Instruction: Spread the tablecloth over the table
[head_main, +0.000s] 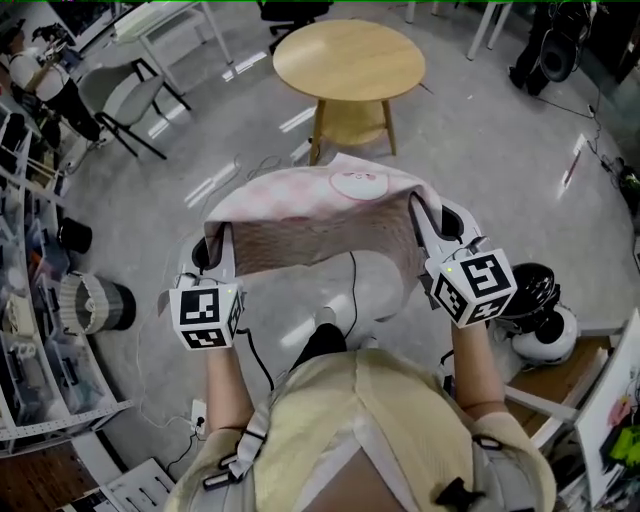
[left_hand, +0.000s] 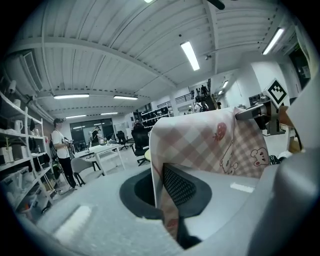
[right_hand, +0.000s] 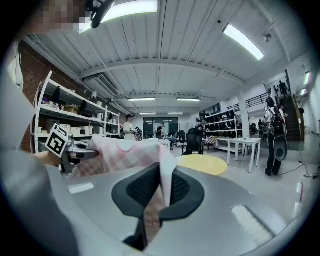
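So we hold the tablecloth (head_main: 320, 215) stretched in the air short of the round desk (head_main: 348, 58), left claw (head_main: 222, 248) and right claw (head_main: 422, 218) each pinched on a corner. The desk's top shows bare, so laying the cloth remains; the floor (head_main: 480, 130) around the desk looks open.

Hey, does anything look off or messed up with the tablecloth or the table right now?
Nothing damaged or spilled. The tablecloth hangs doubled over in the air between the left gripper and right gripper, jaws of each shut on an edge, short of the round table, not yet spread.
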